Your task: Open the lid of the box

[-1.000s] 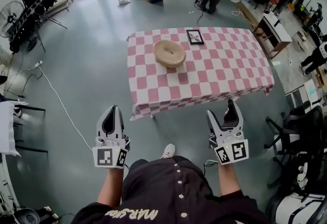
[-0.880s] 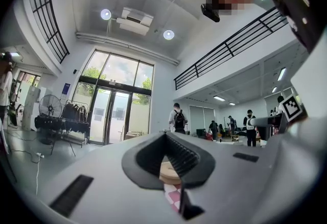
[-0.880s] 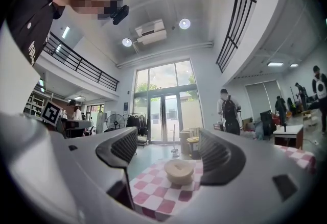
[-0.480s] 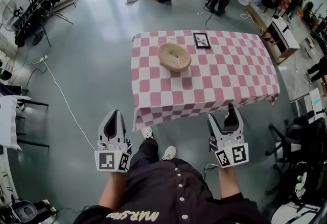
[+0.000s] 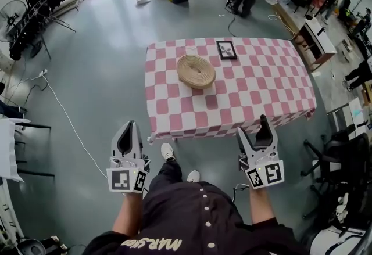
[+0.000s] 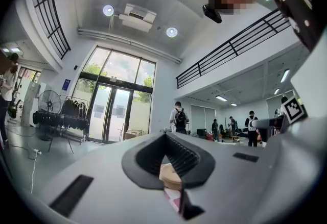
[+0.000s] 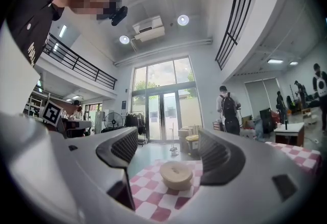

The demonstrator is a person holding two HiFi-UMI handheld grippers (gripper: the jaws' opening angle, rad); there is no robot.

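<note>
Shifted since one second earlier: the checked table [image 5: 261, 91] is set slightly lower in the head view, and a second white shoe [image 5: 167, 151] is shown stepping forward at lower centre. Both grippers are held as before, in the bottom third of the frame. An approach on foot is indicated; no reach has been begun.

Grey floor [image 5: 104, 74] fills the left half of the frame and surrounds the table, which occupies the centre and centre right. The left gripper [image 5: 129, 126], at lower left, is seen with its fingertips brought together and nothing between them. The right gripper [image 5: 252, 125], at lower right, is seen with its jaws spread wide and empty. In its own view the round woven box [image 5: 196, 71] is framed in the gap between them, well beyond the tips.

The box stands on the upper left part of the table, above the centre of the frame, with its lid [image 5: 196, 65] seated on it. A small framed card [image 5: 226, 49] lies near it to the upper right, not touching.

The lid is judged untouched and the task not yet started. Both grippers are well apart from the box, so a forward reach over the near edge is called for next.
</note>
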